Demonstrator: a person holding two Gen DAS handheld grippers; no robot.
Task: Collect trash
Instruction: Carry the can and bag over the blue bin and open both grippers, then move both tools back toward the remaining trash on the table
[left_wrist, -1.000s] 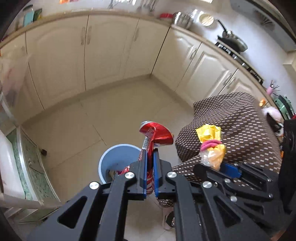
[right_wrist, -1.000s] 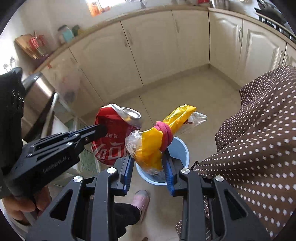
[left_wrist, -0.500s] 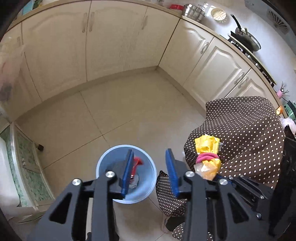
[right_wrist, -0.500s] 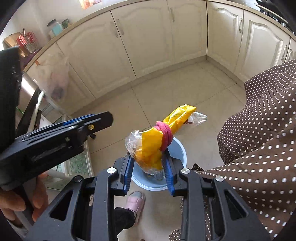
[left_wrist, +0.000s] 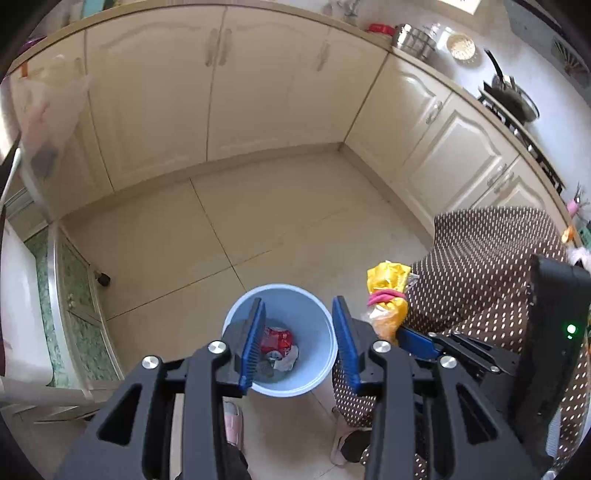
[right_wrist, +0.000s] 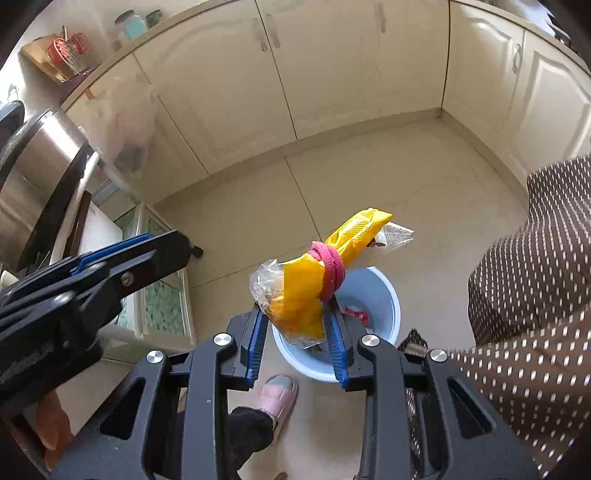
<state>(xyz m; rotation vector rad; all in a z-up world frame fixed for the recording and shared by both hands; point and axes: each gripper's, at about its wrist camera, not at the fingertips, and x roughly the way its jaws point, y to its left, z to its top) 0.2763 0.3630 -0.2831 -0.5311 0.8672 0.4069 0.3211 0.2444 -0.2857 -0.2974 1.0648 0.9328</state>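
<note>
A light blue bin (left_wrist: 317, 317) stands on the tiled floor below both grippers; it also shows in the right wrist view (right_wrist: 384, 295). A crushed red can (left_wrist: 276, 339) lies inside it with other scraps. My left gripper (left_wrist: 299, 341) is open and empty, directly above the bin. My right gripper (right_wrist: 297, 332) is shut on a yellow snack bag (right_wrist: 306, 291) tied with a pink band (right_wrist: 330, 267), held above the bin's near rim. The bag also shows in the left wrist view (left_wrist: 388, 299), to the right of the bin.
A table with a brown dotted cloth (left_wrist: 491, 266) stands right of the bin. Cream cabinets (left_wrist: 221, 99) line the far walls. A low green glass-front cabinet (left_wrist: 70, 306) is at the left. The person's pink slipper (right_wrist: 277, 393) is beside the bin.
My left gripper opened and the red can dropped into the bin. The right gripper kept hold of the yellow bag and stayed above the bin.
</note>
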